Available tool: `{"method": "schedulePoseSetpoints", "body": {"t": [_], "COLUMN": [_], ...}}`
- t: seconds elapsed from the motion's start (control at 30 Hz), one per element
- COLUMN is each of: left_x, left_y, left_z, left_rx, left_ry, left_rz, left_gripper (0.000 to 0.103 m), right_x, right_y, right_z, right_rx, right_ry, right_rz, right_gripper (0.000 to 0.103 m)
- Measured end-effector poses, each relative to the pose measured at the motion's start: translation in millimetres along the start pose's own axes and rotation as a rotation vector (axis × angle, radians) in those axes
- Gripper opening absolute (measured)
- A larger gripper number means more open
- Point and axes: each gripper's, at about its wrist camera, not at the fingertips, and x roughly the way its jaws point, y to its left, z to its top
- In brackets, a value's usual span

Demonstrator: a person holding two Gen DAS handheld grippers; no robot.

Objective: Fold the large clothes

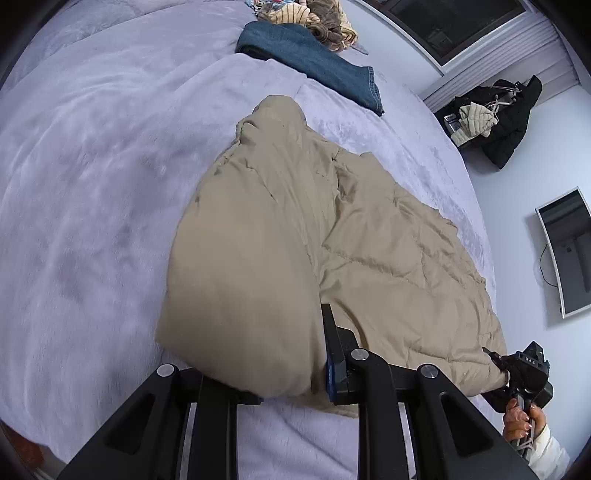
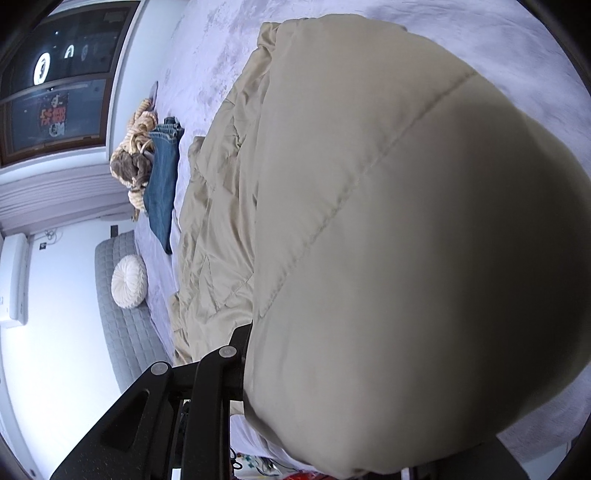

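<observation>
A beige quilted jacket (image 1: pixel 362 236) lies spread on the lavender bed cover (image 1: pixel 92 184). My left gripper (image 1: pixel 284 343) is shut on a thick fold of it. The fold bulges up over the left finger, and only the right finger (image 1: pixel 332 343) shows. At the lower right a hand holds my right gripper (image 1: pixel 496 360), which is shut on the jacket's near edge. In the right wrist view the lifted jacket (image 2: pixel 406 240) balloons over the right gripper (image 2: pixel 295 350) and hides one finger. The other finger (image 2: pixel 238 341) shows beside the fabric.
Folded blue jeans (image 1: pixel 314 62) and a heap of brown and striped clothes (image 1: pixel 321 18) lie at the bed's far end. A black coat (image 1: pixel 509 122) and a screen (image 1: pixel 565 254) hang on the wall. A round white cushion (image 2: pixel 129 275) rests on a grey quilted panel (image 2: pixel 125 332).
</observation>
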Motion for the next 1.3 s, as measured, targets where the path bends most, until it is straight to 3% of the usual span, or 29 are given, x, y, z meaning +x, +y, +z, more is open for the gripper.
{"method": "schedulePoseSetpoints", "body": {"t": [0.17,0.27,0.37,0.57,0.73,0.83,0.97,1.1,1.23,1.3], "left_x": [-2.1,-1.6,-23.3,-63.6,-23.1,20.5,40.5,35.3,7.0,-1.3], "left_y": [15.2,23.1,18.8,7.7,-1.2,14.7,28.8,19.8,2.2,-8.5], "left_z": [-46.2,-61.1,-66.9,-41.3,-8.1,-12.0,-29.5,-23.4,0.7,20.4], "left_rx": [-0.031,-0.053,-0.013,0.045,0.121,0.073,0.092,0.168,0.195,0.210], "left_ry": [0.051,0.083,0.059,-0.045,-0.016,0.085,0.140,0.179,0.093,0.041], "left_rz": [0.064,0.114,0.159,0.205,0.224,0.261,0.306,0.345,0.323,0.293], "left_gripper": [0.024,0.024,0.024,0.024,0.024,0.024,0.024,0.024,0.024,0.024], "right_x": [-7.9,-0.6,3.6,6.0,-1.4,-41.1,-82.8,-111.6,-138.6,-146.4], "right_y": [-21.5,-35.2,-36.4,-22.4,-31.1,-58.6,-78.2,-72.9,-51.8,-35.4], "right_z": [0.1,9.6,12.3,17.1,19.2,3.2,-8.2,-12.0,-18.5,-19.3], "right_rx": [-0.018,0.009,0.003,-0.111,-0.113,-0.081,-0.043,-0.060,-0.127,-0.194], "right_ry": [0.039,0.045,0.031,0.009,0.013,-0.010,-0.089,-0.219,-0.355,-0.409], "right_rz": [-0.043,-0.096,-0.135,-0.210,-0.271,-0.281,-0.331,-0.442,-0.541,-0.559], "right_gripper": [0.025,0.032,0.044,0.045,0.049,0.051,0.051,0.047,0.032,0.030]}}
